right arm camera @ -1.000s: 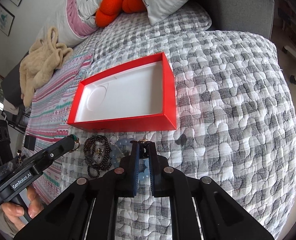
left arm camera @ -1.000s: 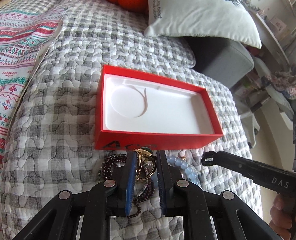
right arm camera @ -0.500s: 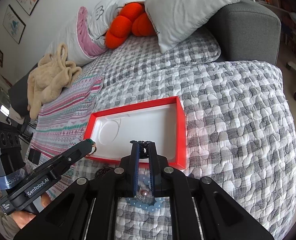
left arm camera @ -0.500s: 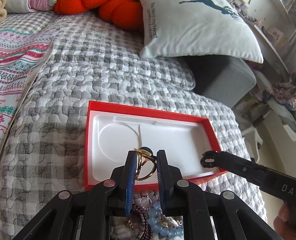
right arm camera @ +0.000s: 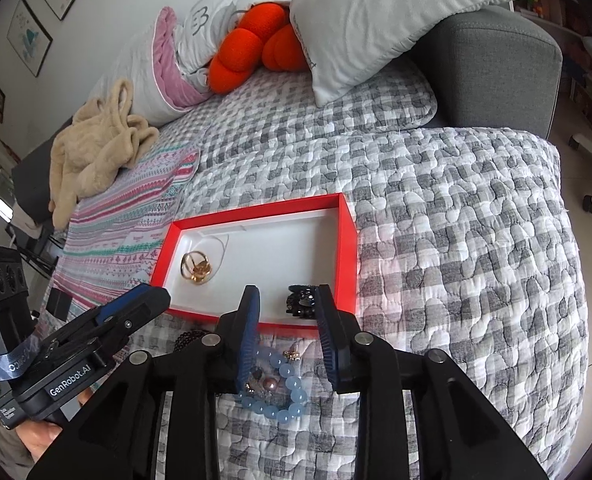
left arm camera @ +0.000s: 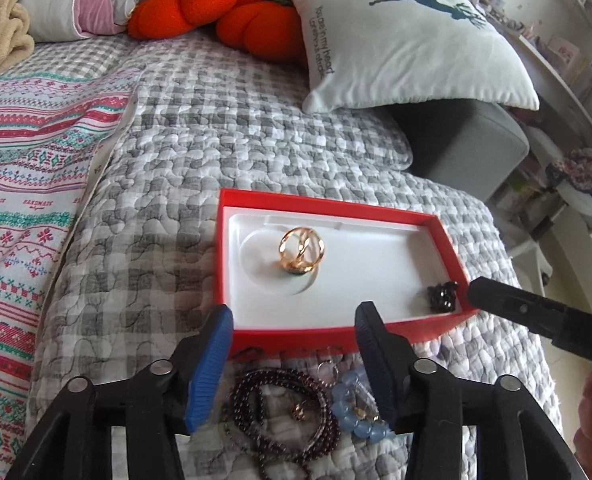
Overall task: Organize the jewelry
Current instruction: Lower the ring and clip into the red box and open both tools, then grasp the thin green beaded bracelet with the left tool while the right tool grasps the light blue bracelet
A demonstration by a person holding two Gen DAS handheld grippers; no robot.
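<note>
A red box (left arm camera: 337, 205) with a white liner lies on the grey checked quilt; it also shows in the right wrist view (right arm camera: 345, 248). A gold ring piece (left arm camera: 301, 249) lies in its round recess, also seen in the right wrist view (right arm camera: 196, 267). A small black piece (left arm camera: 443, 295) lies at its right end, also in the right wrist view (right arm camera: 301, 300). My left gripper (left arm camera: 294, 330) is open and empty just before the box. My right gripper (right arm camera: 288, 312) is open and empty over the black piece. A dark bead bracelet (left arm camera: 284, 412) and a blue bead bracelet (right arm camera: 286, 392) lie on the quilt under the grippers.
A white deer pillow (left arm camera: 407, 44), orange cushions (left arm camera: 236, 12) and a beige garment (right arm camera: 96, 148) lie at the back. A striped blanket (left arm camera: 28, 184) covers the left. A grey sofa arm (right arm camera: 491, 64) stands at right, where the quilt drops to the floor.
Both grippers rose over the box and opened. The gold ring piece dropped into the round recess and the black piece dropped into the box's right end.
</note>
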